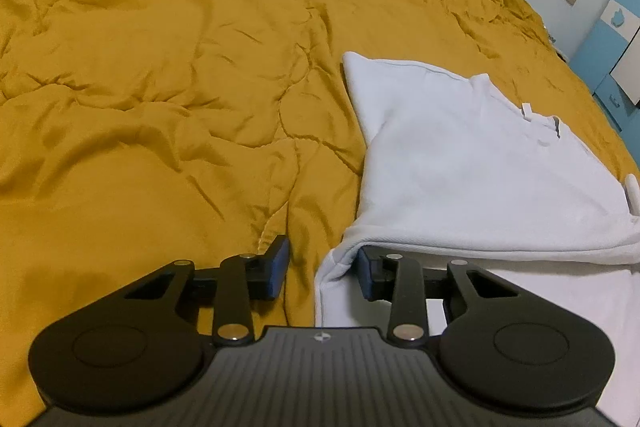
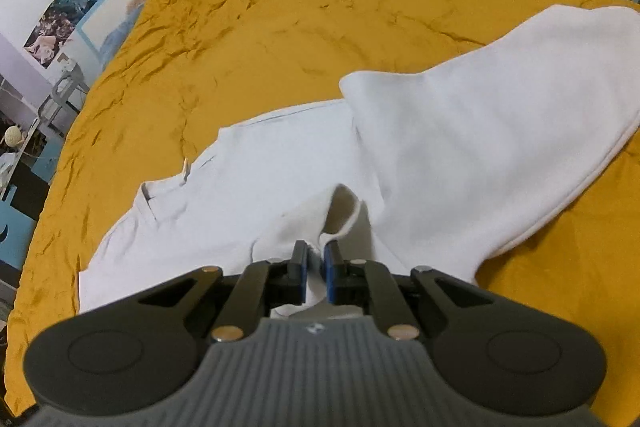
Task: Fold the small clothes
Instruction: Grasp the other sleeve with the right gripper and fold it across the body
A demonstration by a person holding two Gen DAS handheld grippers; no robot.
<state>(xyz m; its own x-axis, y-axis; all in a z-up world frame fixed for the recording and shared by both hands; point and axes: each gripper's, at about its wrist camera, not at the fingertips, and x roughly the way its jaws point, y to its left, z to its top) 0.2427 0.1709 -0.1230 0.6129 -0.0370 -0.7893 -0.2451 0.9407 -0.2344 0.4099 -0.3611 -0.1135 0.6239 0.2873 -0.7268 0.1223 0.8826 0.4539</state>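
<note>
White cloth, a small top (image 2: 288, 163), lies half folded on the yellow blanket (image 1: 160, 87). The right gripper (image 2: 316, 269) pinches its edge tight. The left gripper (image 1: 322, 273) sits around a corner, pads not squeezing yet. Next, I think, it must close, then both lift the fold over.

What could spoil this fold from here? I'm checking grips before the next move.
The right tool pinches only a thin edge of the white garment, so the cloth may slip out when pulled. The left tool stands open with only a corner of the hem between its fingers, not pressed; it could close on the yellow bedspread as well and drag it.
</note>
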